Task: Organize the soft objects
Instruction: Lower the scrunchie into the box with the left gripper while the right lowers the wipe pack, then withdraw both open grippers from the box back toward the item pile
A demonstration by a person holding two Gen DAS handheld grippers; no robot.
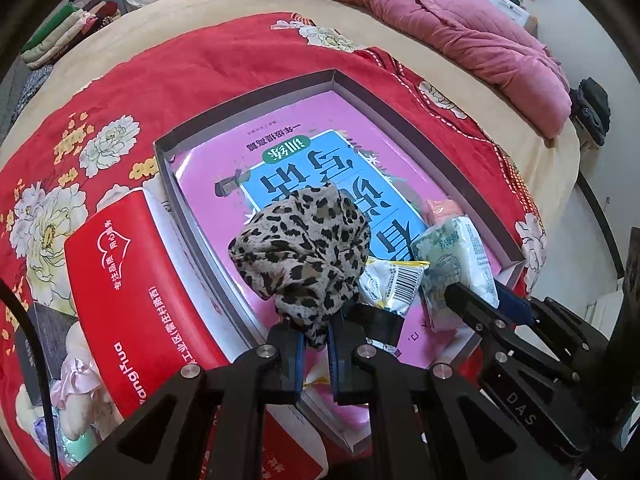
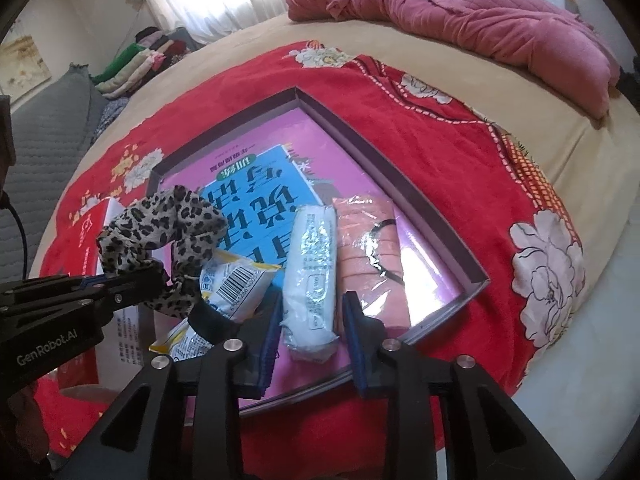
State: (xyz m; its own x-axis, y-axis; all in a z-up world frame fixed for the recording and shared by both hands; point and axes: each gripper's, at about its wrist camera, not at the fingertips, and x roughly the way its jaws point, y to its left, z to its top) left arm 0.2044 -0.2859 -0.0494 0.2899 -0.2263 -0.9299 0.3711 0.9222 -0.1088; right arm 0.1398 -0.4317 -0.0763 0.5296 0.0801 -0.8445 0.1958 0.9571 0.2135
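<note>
Holding a spotted cloth (image 1: 304,248) up over the box (image 1: 248,96), the left tool (image 1: 316,352) pinches it tight, while the right tool (image 2: 312,340) sits partly open around a white pack (image 2: 310,264) already lying inside; more packs lie beside it.

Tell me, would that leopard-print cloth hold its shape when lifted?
Probably not. The leopard-print cloth bunches and droops above the left gripper pinching it, so it looks floppy. It seems thin and light, unlikely to slip while clamped.
</note>
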